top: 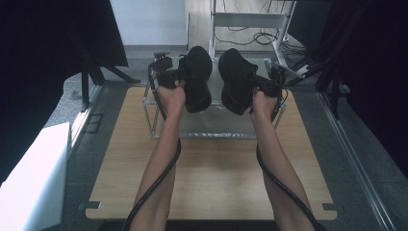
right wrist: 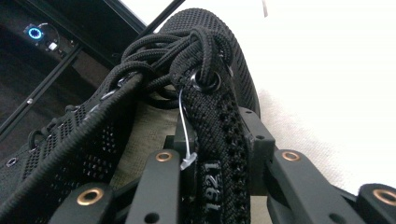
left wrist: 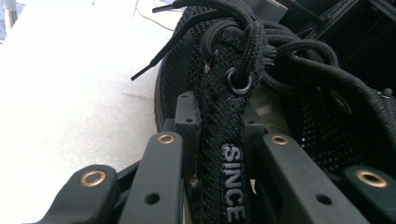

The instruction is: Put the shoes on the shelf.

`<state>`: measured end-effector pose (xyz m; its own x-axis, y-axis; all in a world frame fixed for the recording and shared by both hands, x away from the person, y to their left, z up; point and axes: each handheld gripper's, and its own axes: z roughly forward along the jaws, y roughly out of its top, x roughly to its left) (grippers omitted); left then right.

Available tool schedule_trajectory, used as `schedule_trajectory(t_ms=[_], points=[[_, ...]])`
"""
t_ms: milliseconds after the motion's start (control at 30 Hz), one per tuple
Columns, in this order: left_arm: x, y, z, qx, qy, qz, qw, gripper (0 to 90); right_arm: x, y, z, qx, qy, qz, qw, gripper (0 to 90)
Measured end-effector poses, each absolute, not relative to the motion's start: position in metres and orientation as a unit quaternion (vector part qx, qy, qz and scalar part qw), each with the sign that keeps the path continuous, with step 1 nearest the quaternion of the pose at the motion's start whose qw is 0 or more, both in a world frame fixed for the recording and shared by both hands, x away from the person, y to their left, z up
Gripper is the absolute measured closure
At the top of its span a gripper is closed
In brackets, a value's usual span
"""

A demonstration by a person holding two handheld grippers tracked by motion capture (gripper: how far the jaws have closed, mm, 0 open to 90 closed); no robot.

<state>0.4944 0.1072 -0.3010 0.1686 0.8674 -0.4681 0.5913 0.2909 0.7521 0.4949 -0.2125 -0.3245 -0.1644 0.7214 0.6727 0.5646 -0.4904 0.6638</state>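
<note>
1. High view: two black shoes are held up over a clear rack (top: 159, 126) standing on the far part of a wooden table (top: 211, 178). The left shoe (top: 197, 79) is gripped by the left tongs (top: 179, 74), held in the left hand (top: 171, 96). The right shoe (top: 235, 79) is gripped by the right tongs (top: 258, 83), held in the right hand (top: 262, 102). The shoes are seen side by side, apart, with a narrow gap between them. A cable (top: 156, 185) is trailed from each tool along the forearm.

2. Left gripper view: the left tongs (left wrist: 219, 135) are pressed onto the left shoe's (left wrist: 289, 93) edge strip, which is marked "SINCE" and stands upright between the jaws. A metal eyelet (left wrist: 239, 80) is seen just above the jaw tips, with a bunch of laces (left wrist: 261, 42) beyond it.

3. Right gripper view: the right tongs (right wrist: 217, 135) are pinched on the right shoe's (right wrist: 205, 56) edge strip, marked "1921", between the jaws. An eyelet (right wrist: 205, 80) and knotted laces (right wrist: 163, 51) are seen above the tips. A thin clear plastic tie (right wrist: 185, 135) hangs beside the strip.
</note>
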Motion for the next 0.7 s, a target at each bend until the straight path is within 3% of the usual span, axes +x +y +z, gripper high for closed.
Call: schedule_trajectory(t_ms=[467,700], points=[[0.499,0.102,-0.303,0.587,0.627,0.128,0.496,68.6,0.498,-0.194,-0.319,0.632,0.526,0.562,0.089,61.9],[0.502,0.097,-0.307,0.592,0.620,0.110,0.503,53.8,0.499,-0.185,-0.318,0.606,0.554,0.564,0.088,48.5]])
